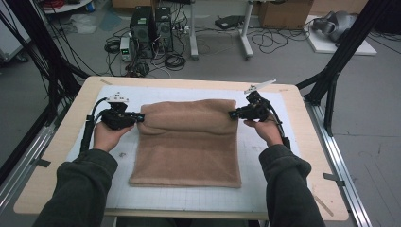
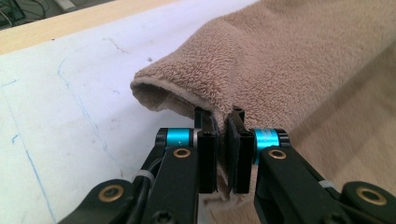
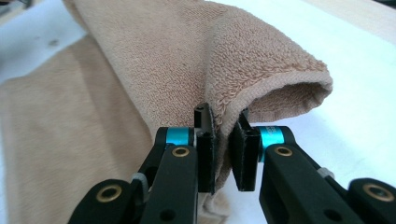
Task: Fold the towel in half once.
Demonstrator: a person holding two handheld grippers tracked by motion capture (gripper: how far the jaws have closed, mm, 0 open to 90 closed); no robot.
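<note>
A tan terry towel (image 1: pixel 187 144) lies on the white gridded mat (image 1: pixel 85 137), its far part folded over toward the person in a soft roll. My left gripper (image 1: pixel 138 116) is shut on the towel's left edge at that fold. In the left gripper view the towel (image 2: pixel 289 60) is pinched between the black pads (image 2: pixel 208 158), with the rolled hem bulging past them. My right gripper (image 1: pixel 233 114) is shut on the right edge at the same fold. The right gripper view has the towel (image 3: pixel 154 60) clamped between its pads (image 3: pixel 243 158).
The wooden table (image 1: pixel 61 137) carries the mat. Black frame posts (image 1: pixel 331 80) stand at the right and left. Computer towers (image 1: pixel 151 30), cables and boxes sit on the floor beyond the far edge. Both forearms in dark sleeves (image 1: pixel 85 189) come in from the near edge.
</note>
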